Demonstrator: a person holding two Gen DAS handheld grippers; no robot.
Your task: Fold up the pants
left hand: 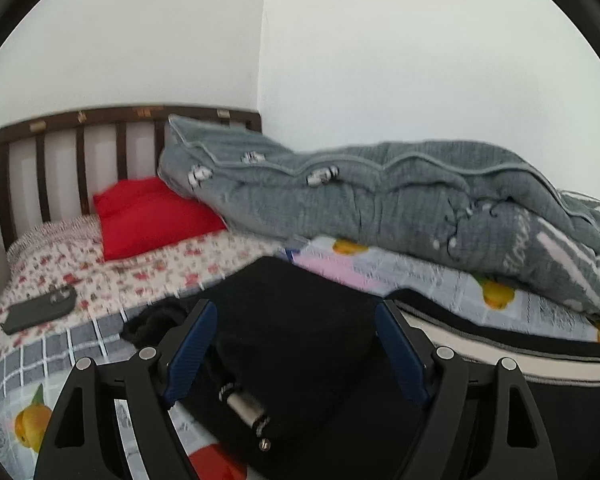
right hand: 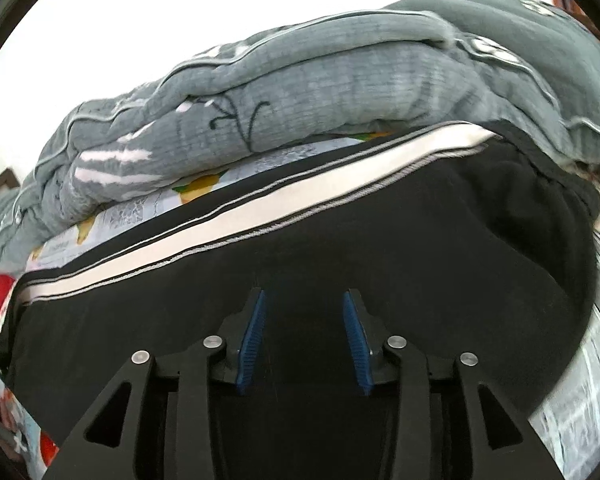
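Black pants [left hand: 292, 344] with a white side stripe [left hand: 520, 364] lie on the bed, and a drawstring with a metal tip [left hand: 246, 406] shows at their near edge. My left gripper [left hand: 296, 312] hovers over them, its blue pads [left hand: 198, 344] spread wide, with dark cloth below them and none pinched. In the right wrist view the pants [right hand: 420, 232] fill the lower half and the stripe [right hand: 260, 208] runs slantwise across. My right gripper [right hand: 304, 294] stands partly open just over the black cloth, a clear gap between its pads [right hand: 254, 340].
A bulky grey quilt [left hand: 380, 196] [right hand: 320, 84] is heaped along the wall behind the pants. A red pillow [left hand: 148, 216] lies by the dark slatted headboard [left hand: 80, 148]. A phone in a dark case [left hand: 40, 308] rests on the floral sheet [left hand: 140, 276] at the left.
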